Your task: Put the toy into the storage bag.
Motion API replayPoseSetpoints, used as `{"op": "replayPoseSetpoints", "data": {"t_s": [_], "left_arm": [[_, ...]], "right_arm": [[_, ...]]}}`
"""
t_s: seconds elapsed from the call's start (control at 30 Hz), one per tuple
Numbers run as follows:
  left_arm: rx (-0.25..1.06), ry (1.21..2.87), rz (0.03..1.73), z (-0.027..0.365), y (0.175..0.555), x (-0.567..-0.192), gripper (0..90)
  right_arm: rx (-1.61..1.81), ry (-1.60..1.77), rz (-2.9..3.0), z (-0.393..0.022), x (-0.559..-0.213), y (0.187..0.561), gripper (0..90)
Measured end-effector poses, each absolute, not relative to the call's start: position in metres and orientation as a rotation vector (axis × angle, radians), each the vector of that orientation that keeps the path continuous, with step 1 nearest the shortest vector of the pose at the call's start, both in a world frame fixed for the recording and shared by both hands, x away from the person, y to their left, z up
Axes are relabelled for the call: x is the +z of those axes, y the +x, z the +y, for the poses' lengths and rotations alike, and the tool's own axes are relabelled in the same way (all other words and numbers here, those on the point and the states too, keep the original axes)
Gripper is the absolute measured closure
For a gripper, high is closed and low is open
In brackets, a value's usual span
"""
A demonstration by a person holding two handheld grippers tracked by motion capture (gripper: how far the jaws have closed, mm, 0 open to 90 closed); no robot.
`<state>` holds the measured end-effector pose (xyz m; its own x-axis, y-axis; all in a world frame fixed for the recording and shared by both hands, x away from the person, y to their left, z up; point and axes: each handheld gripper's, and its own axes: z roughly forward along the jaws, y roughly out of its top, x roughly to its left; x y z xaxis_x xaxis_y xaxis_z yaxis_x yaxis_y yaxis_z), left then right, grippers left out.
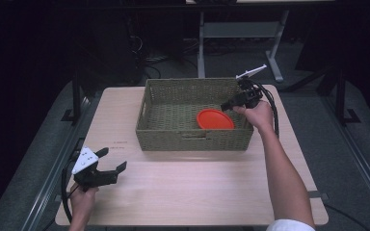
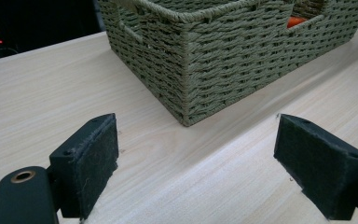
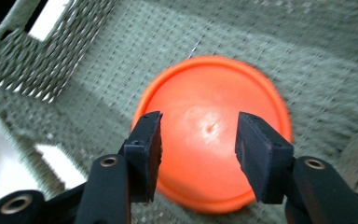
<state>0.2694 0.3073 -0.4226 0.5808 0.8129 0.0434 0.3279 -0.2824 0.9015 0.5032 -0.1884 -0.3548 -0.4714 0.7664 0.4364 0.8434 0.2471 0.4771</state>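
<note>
My right gripper (image 3: pixel 198 140) hangs spread and empty over the orange disc (image 3: pixel 212 133), which lies flat in the woven basket's (image 1: pixel 173 137) right near corner. My left gripper (image 1: pixel 107 166) sits wide open, near the wooden surface's (image 1: pixel 197 187) front-left edge.

A black two-jaw left gripper (image 1: pixel 110 164) is seen, topped by a grey three-cornered plate marked with small dark dots, and a black cable is trailed from it. The right gripper (image 1: pixel 225 107) is likewise black, with looping black cables behind. The jaws are faced with dark, felt-like pads (image 2: pixel 95 161), and brass-coloured screw eyelets are set in the arms. A white sleeve (image 1: pixel 289 225) is worn on the right arm.
</note>
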Motion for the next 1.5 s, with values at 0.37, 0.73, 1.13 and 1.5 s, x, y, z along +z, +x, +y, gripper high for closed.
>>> {"op": "replayPoseSetpoints", "data": {"t_s": [0.37,0.73,1.13,1.5], "left_arm": [[0.631,1.856,0.917,0.308,0.269,-0.422,13.1],[0.627,1.863,0.917,0.308,0.269,-0.422,13.1],[0.628,1.865,0.912,0.307,0.269,-0.422,13.1],[0.629,1.869,0.912,0.306,0.269,-0.422,13.1]], "right_arm": [[-1.129,-1.509,-2.359,-0.191,-0.347,0.489,34.2],[-1.165,-1.442,-2.35,-0.192,-0.34,0.478,29.0],[-1.235,-1.36,-2.326,-0.197,-0.333,0.463,27.9],[-1.256,-1.328,-2.324,-0.202,-0.335,0.451,27.1]]}}
